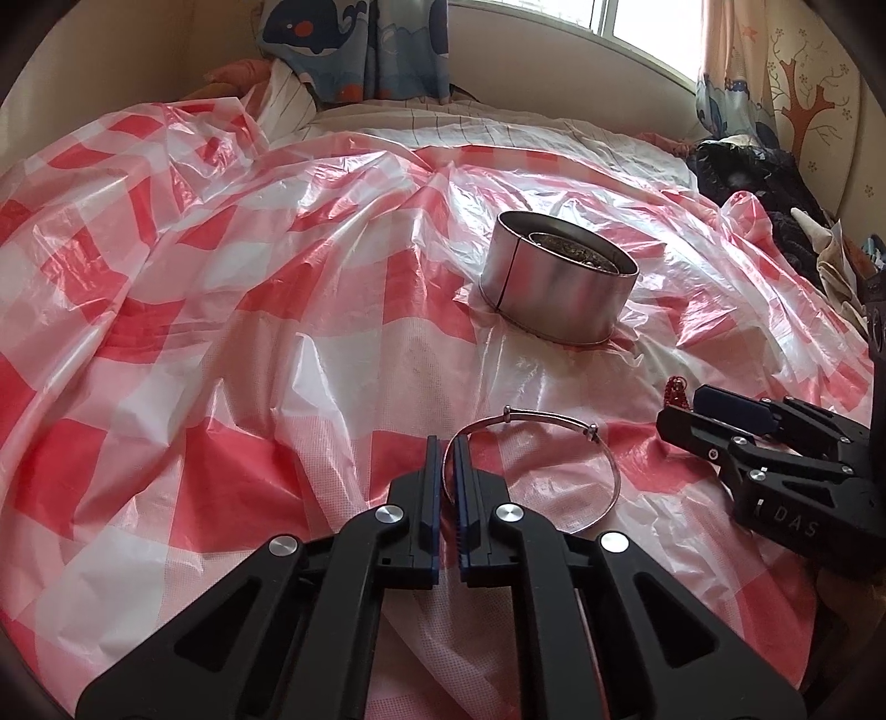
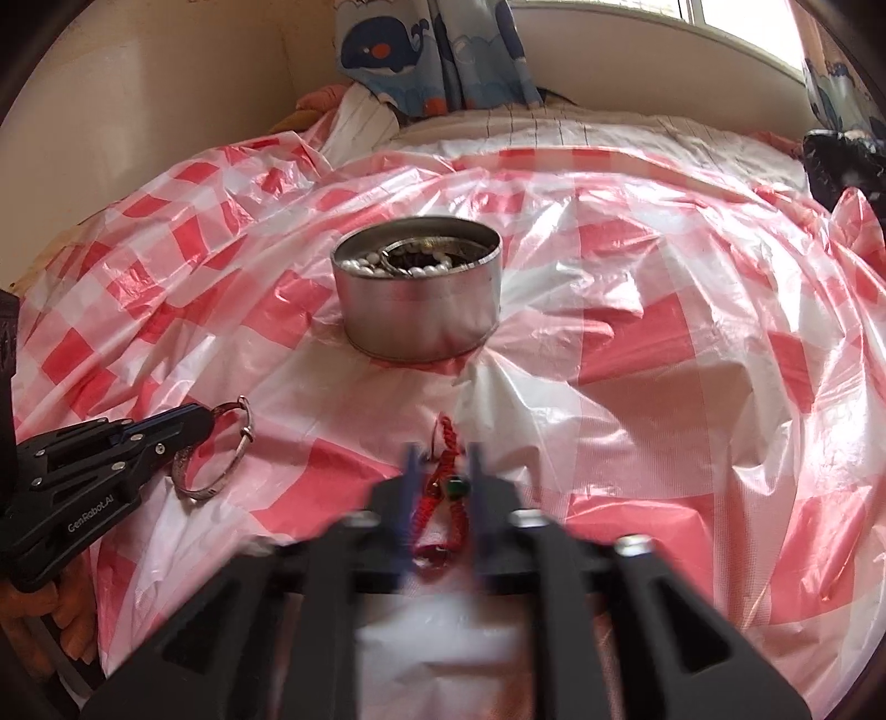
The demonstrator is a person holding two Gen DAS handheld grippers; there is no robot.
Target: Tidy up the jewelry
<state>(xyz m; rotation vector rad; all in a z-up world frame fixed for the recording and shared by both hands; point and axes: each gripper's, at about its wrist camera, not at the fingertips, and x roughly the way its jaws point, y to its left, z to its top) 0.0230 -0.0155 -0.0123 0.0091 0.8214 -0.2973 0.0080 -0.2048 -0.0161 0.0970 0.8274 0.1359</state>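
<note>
My left gripper (image 1: pixel 447 450) is shut on the rim of a thin silver bangle (image 1: pixel 556 422), which rests on the checked plastic sheet. The right wrist view shows the same bangle (image 2: pixel 213 484) pinched at the left gripper's (image 2: pixel 206 420) tips. My right gripper (image 2: pixel 443 461) is blurred, its jaws apart, and a red braided cord bracelet (image 2: pixel 443 437) with a green bead lies loose between them. The left wrist view shows that gripper (image 1: pixel 684 409) at the right, with the red bracelet (image 1: pixel 673 390) at its tips. A round metal tin (image 2: pixel 421 327) (image 1: pixel 554 293) holding white beads and other jewelry stands beyond both.
A red-and-white checked plastic sheet (image 1: pixel 221 332) covers a bed. A whale-print curtain (image 2: pixel 421 50) and a window sill are at the back. Dark clothes (image 1: pixel 764 188) are piled at the far right, and a wall runs along the left.
</note>
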